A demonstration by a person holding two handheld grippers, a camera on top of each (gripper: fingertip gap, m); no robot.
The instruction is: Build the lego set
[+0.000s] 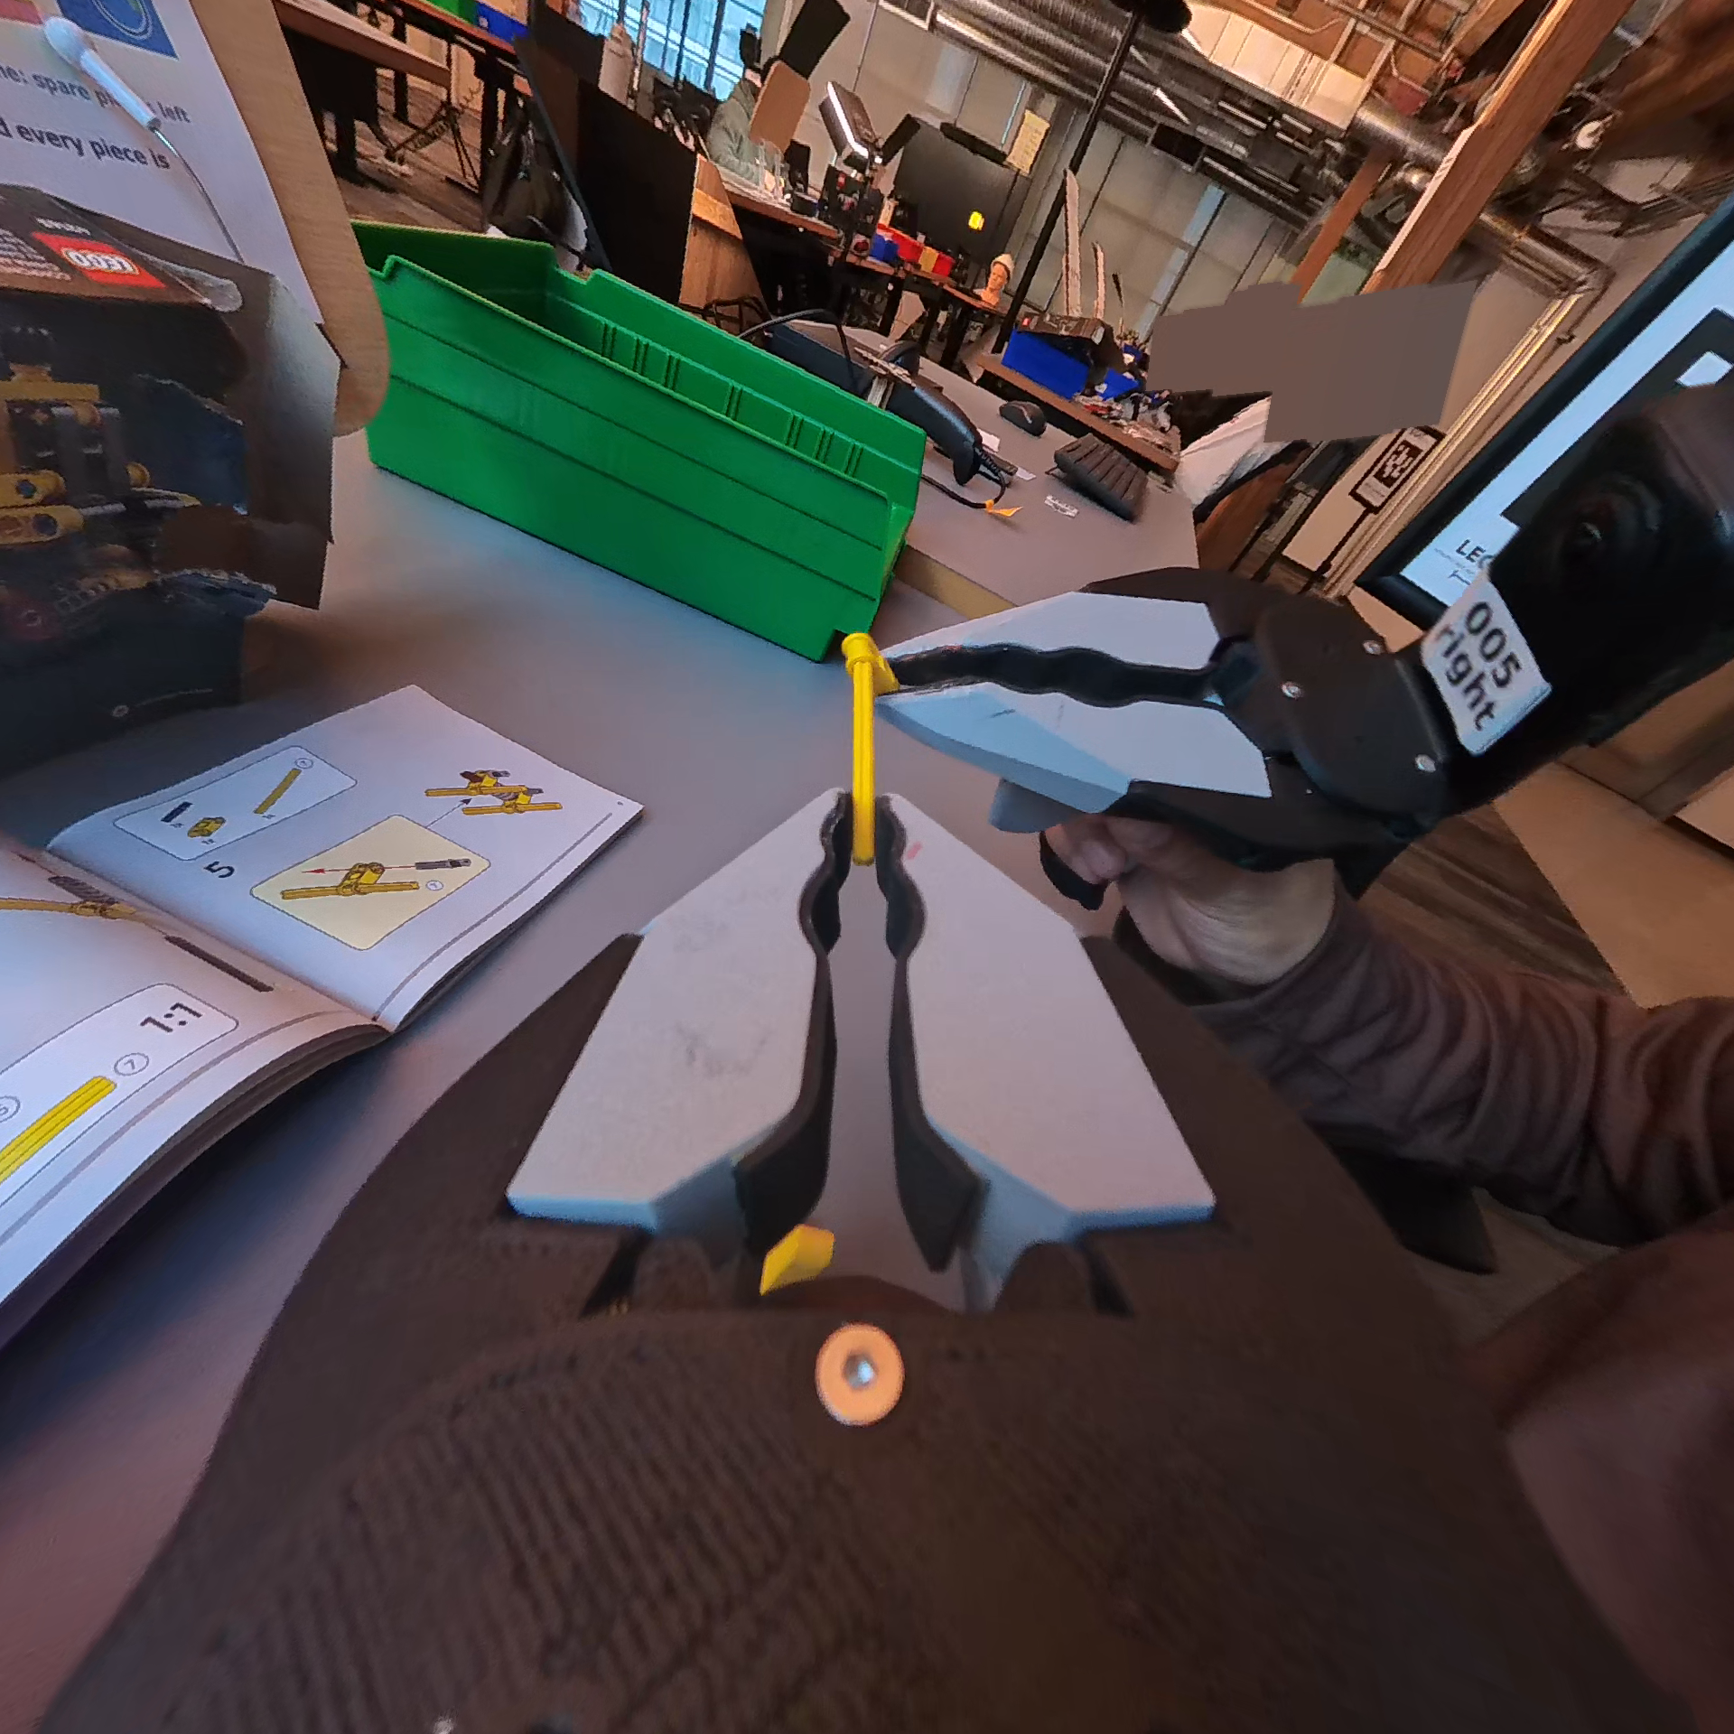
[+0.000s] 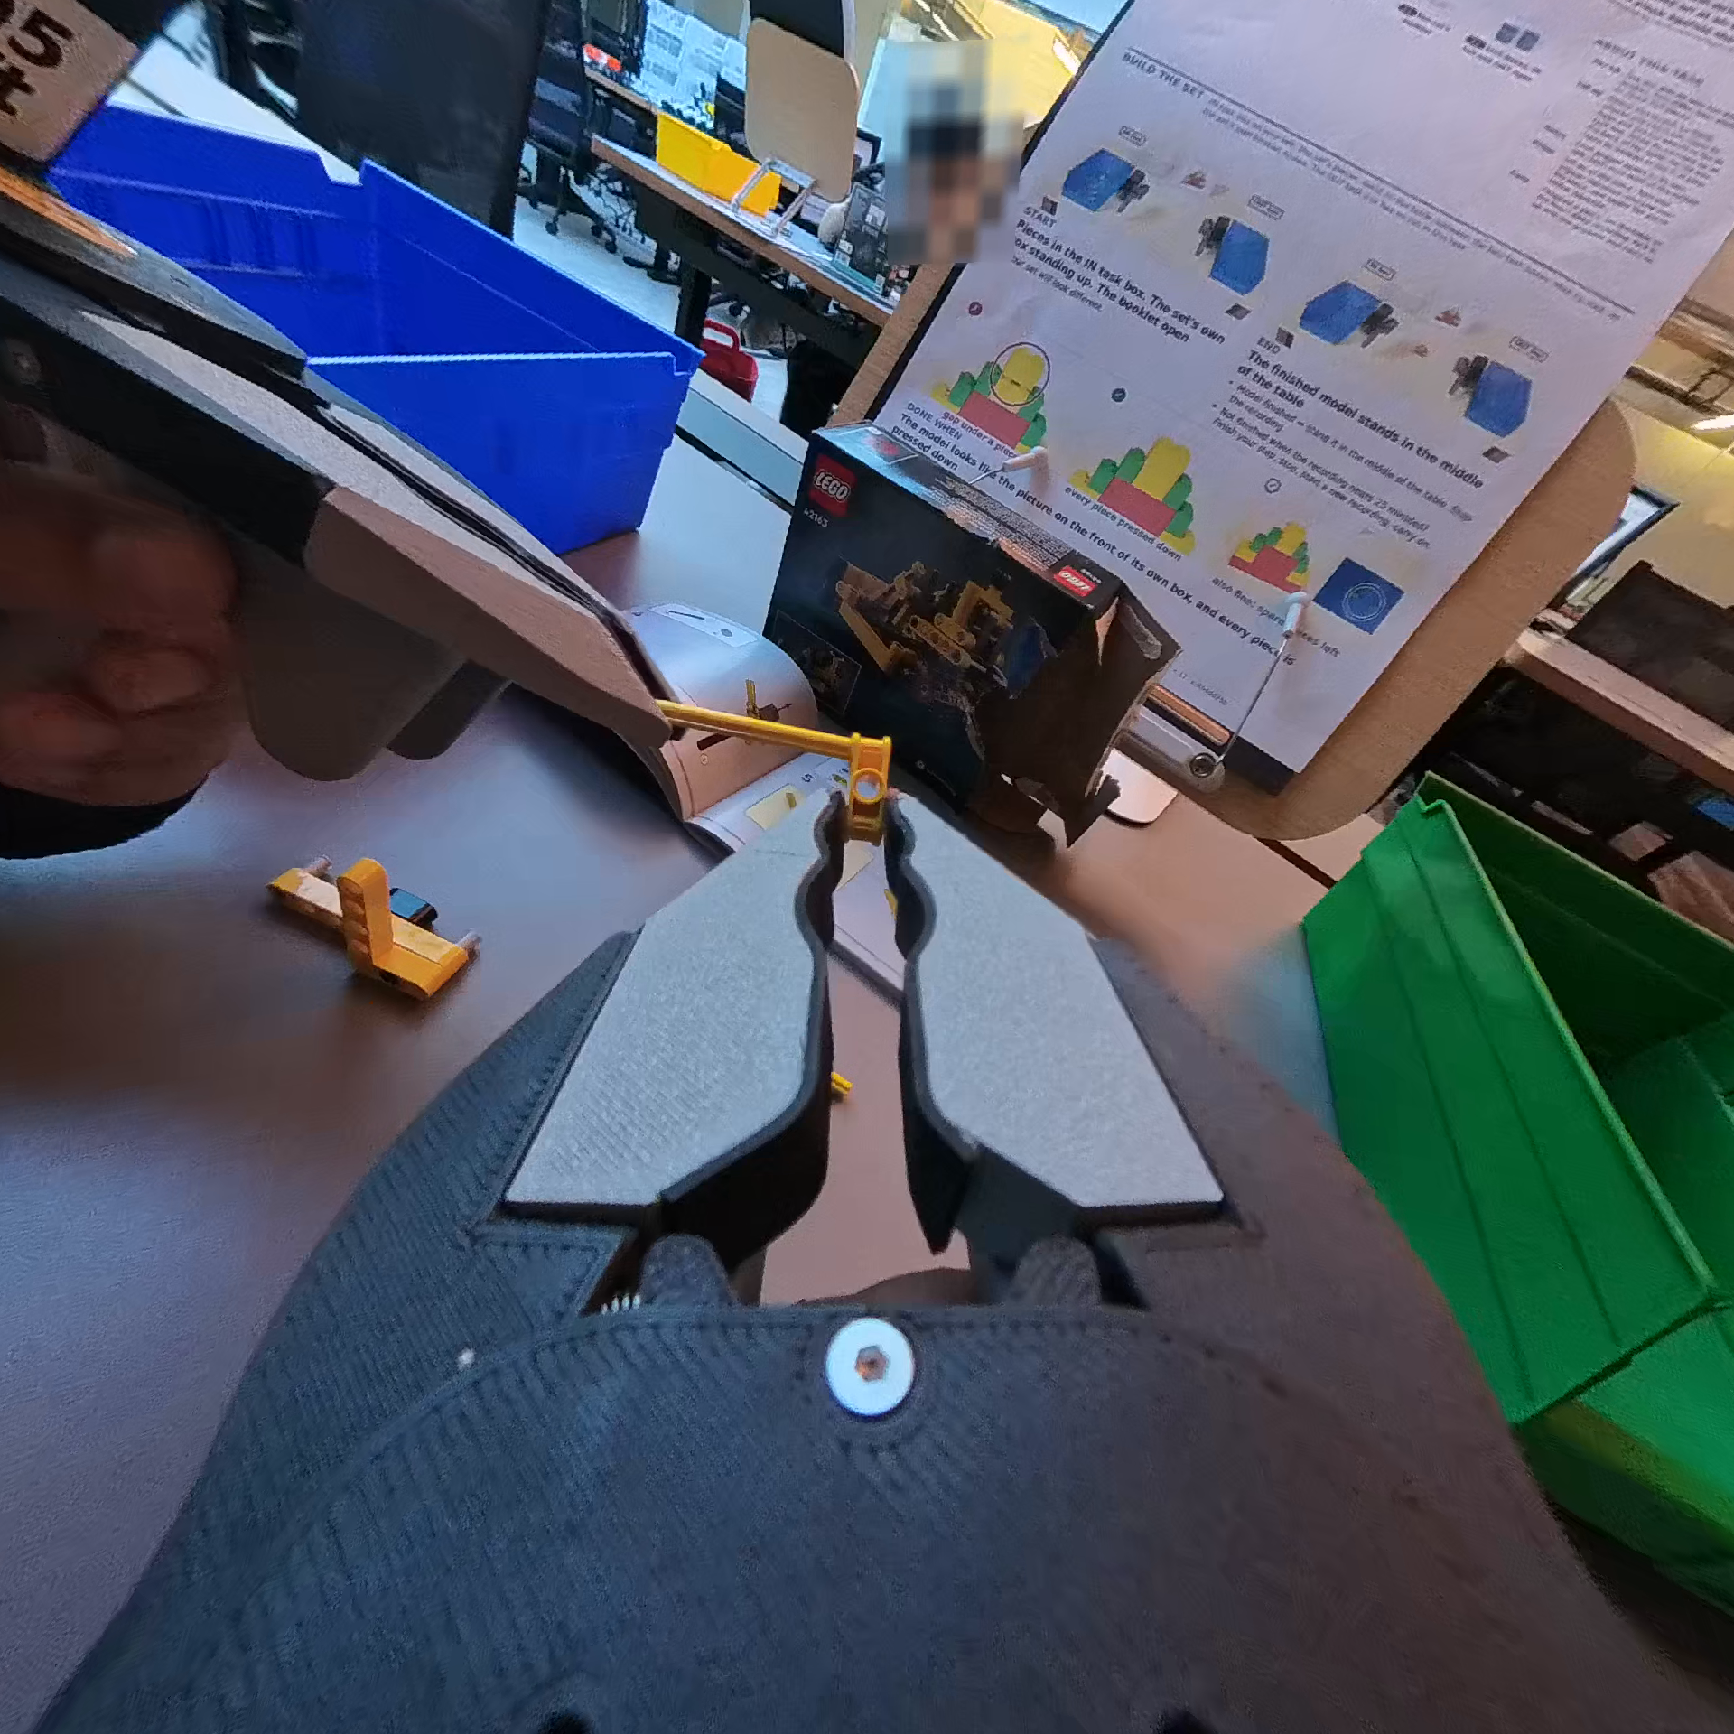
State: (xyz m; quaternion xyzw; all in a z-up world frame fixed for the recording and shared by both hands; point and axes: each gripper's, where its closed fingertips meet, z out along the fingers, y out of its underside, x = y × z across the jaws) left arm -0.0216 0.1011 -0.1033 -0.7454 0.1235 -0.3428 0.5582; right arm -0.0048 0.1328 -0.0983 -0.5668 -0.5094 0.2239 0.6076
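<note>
My left gripper (image 1: pixel 861 826) is shut on a long yellow axle (image 1: pixel 861 751) that points away from it, above the table. A small yellow connector (image 1: pixel 861 649) sits on the axle's far end. My right gripper (image 1: pixel 887 677) comes in from the right and is shut on that connector. In the right wrist view my right gripper (image 2: pixel 863 814) pinches the connector (image 2: pixel 869 788), and the axle (image 2: pixel 751 727) runs left into my left gripper (image 2: pixel 657 722). A yellow sub-assembly (image 2: pixel 375 924) with grey pins lies on the table at the left.
An open instruction booklet (image 1: pixel 310 873) lies at the left. The set's box (image 2: pixel 966 619) stands behind it, before a paper instruction board (image 2: pixel 1314 328). A green bin (image 1: pixel 638 441) stands at the back, a blue bin (image 2: pixel 422 328) beyond. A small yellow piece (image 1: pixel 796 1257) lies under my left gripper. Some 4 cm of space lies between my two pairs of fingers.
</note>
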